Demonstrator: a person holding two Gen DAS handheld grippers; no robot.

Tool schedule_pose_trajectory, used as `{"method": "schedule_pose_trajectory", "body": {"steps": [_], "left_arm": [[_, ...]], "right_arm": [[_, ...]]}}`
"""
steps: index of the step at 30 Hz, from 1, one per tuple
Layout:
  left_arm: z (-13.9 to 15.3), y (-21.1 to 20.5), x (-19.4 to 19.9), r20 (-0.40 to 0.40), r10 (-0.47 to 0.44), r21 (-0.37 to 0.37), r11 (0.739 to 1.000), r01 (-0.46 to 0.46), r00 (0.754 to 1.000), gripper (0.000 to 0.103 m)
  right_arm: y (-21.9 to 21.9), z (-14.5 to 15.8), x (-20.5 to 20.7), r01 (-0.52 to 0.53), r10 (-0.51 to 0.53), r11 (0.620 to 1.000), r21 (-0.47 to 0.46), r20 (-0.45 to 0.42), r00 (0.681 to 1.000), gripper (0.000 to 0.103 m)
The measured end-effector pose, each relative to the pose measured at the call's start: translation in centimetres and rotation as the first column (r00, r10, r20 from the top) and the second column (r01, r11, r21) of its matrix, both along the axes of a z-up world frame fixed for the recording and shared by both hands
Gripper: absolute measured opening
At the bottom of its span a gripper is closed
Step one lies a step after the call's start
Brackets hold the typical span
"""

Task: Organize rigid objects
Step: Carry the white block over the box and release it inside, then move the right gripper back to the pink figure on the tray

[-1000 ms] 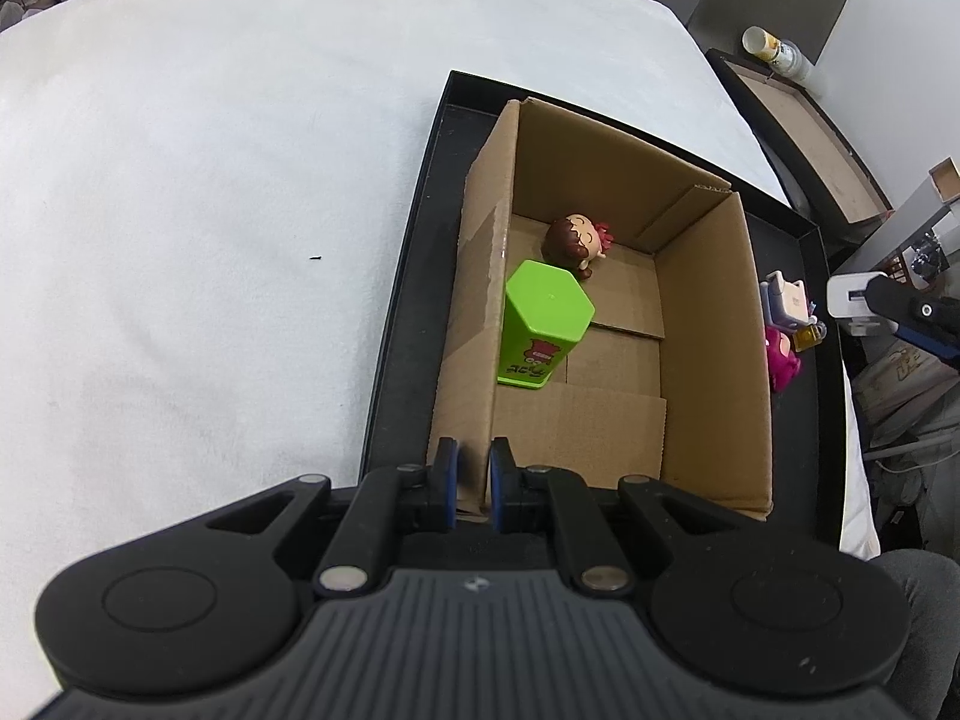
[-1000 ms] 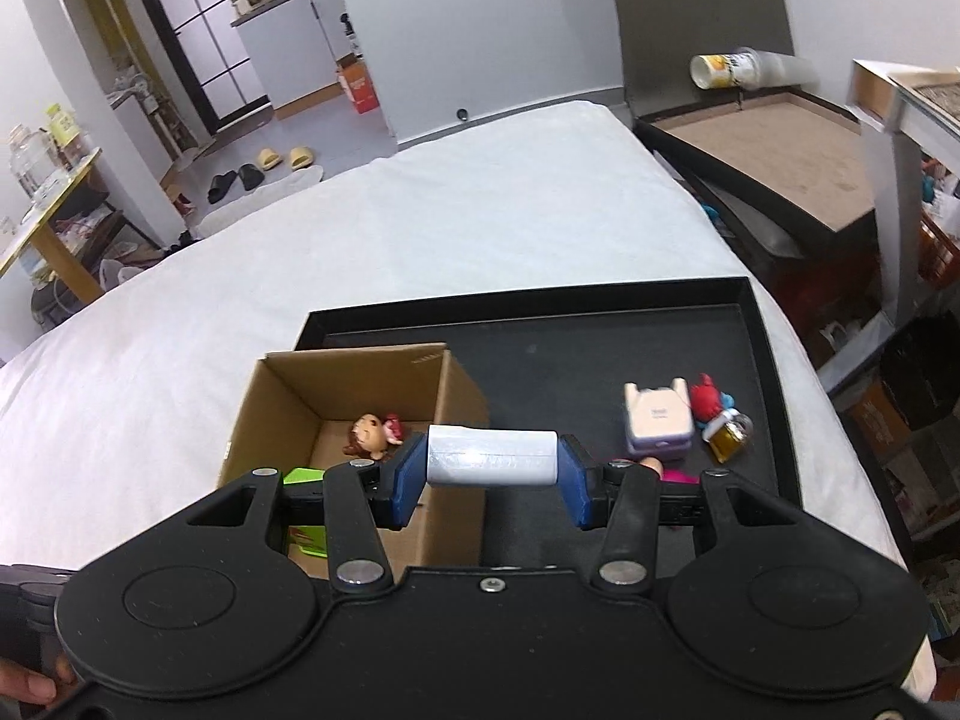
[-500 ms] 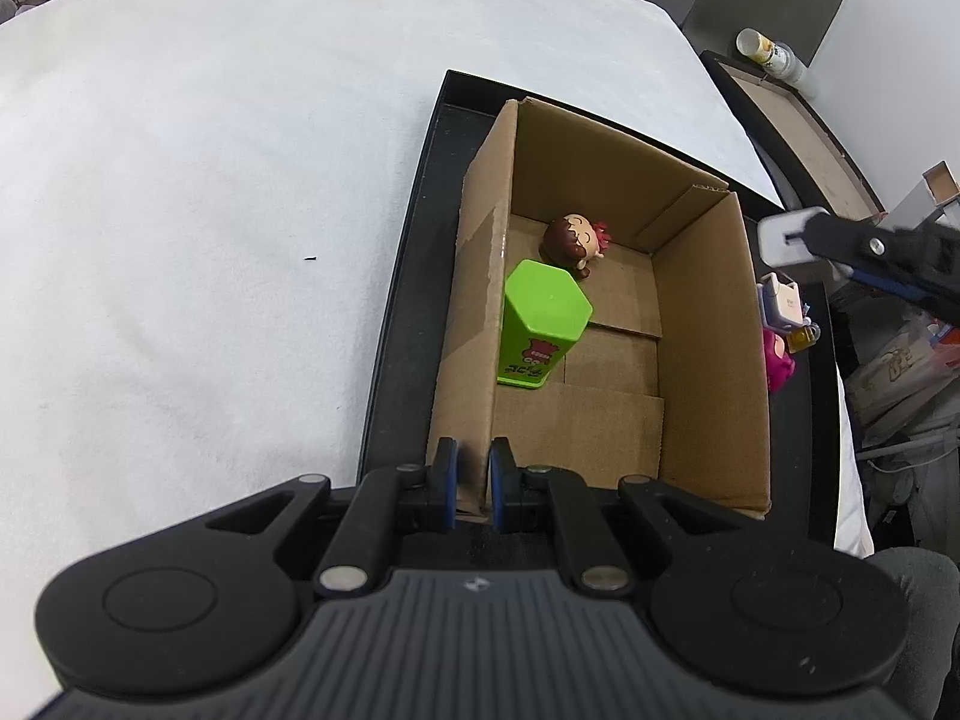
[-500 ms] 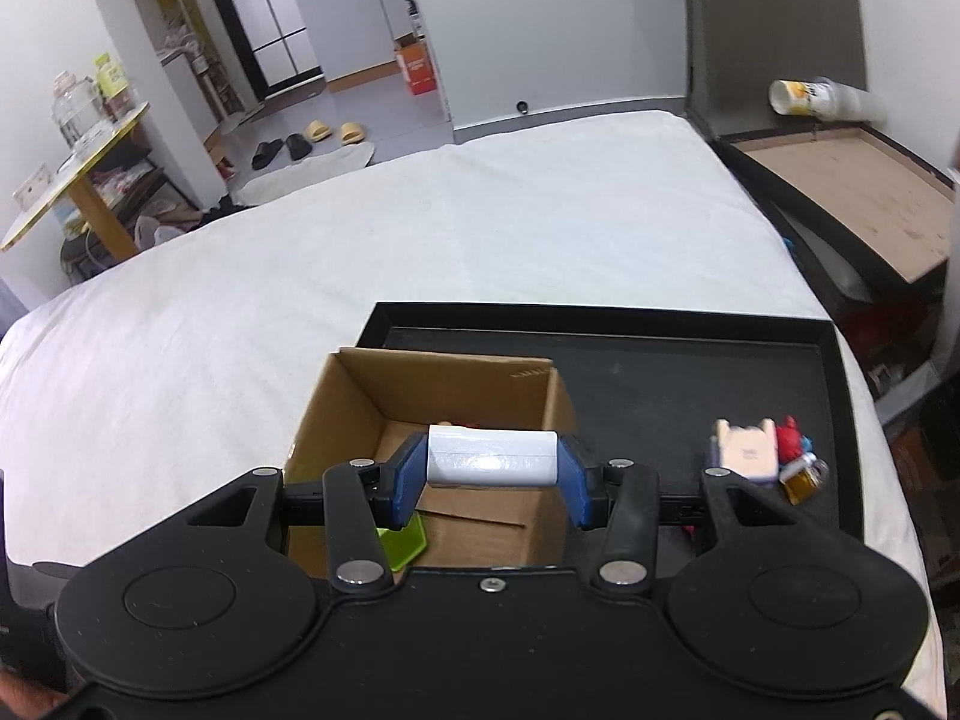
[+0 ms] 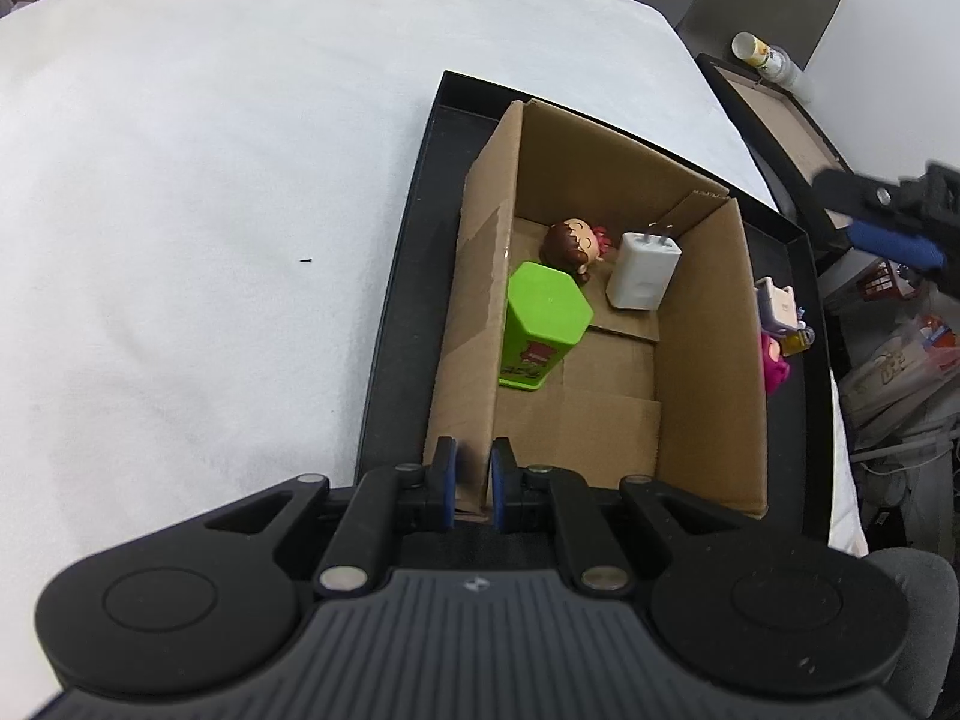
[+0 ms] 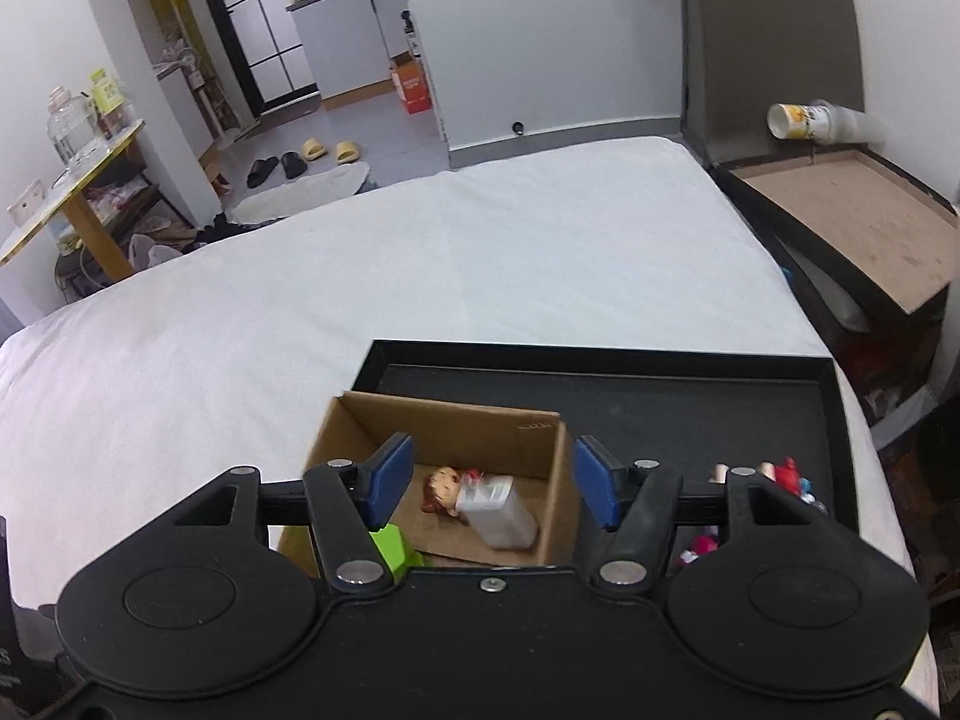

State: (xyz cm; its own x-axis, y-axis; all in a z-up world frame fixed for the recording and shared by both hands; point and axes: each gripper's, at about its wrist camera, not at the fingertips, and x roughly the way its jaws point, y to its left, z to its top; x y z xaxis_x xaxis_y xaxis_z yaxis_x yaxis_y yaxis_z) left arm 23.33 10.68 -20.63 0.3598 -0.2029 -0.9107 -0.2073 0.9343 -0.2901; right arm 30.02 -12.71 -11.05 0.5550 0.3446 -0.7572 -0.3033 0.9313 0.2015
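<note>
An open cardboard box [image 5: 708, 360] stands in a black tray [image 5: 396, 324]. In it are a green hexagonal container [image 5: 540, 324], a brown-haired doll [image 5: 573, 243] and a white charger plug [image 5: 643, 270]. My left gripper [image 5: 474, 483] is shut on the box's near wall. My right gripper [image 6: 492, 483] is open and empty above the box, with the charger [image 6: 498, 513], doll [image 6: 444, 489] and green container [image 6: 396, 549] below it. It shows blurred at the right in the left wrist view [image 5: 888, 234].
Small toys lie on the tray right of the box: a white-lilac block [image 5: 777, 306], a pink figure [image 5: 774, 363] and a red figure [image 6: 786, 474]. The tray sits on a white bedsheet [image 5: 210, 210]. A black-edged side table [image 6: 840, 222] with a paper cup [image 6: 804, 120] stands far right.
My right gripper moved over the box, opened and let go of the white charger, which now lies in the box beside the doll. My left gripper has kept its hold on the box wall.
</note>
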Motion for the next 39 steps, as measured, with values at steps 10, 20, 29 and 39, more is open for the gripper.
{"method": "schedule_pose_trajectory", "body": {"steps": [10,20,29,39], "left_arm": [[0.1,-0.1,0.1,-0.003,-0.001,0.009,1.000,0.001,1.000,0.010],[0.0,-0.3,0.2,-0.004,0.001,0.016,1.000,-0.001,1.000,0.010],[0.0,-0.5,0.2,-0.005,0.004,0.021,1.000,-0.004,1.000,0.010],[0.0,-0.5,0.2,-0.006,0.005,0.024,1.000,-0.005,1.000,0.010]], "right_arm": [[-4.8,-1.0,-0.2,0.116,-0.115,0.993,0.018,-0.040,0.993,0.063],[-8.4,-2.2,0.4,0.172,-0.171,0.985,0.000,-0.051,0.984,0.067],[-10.6,-4.1,0.4,0.214,-0.213,0.977,-0.001,-0.087,0.973,0.083],[-11.8,-7.4,1.3,0.291,-0.278,0.956,0.034,-0.206,0.938,0.101]]}}
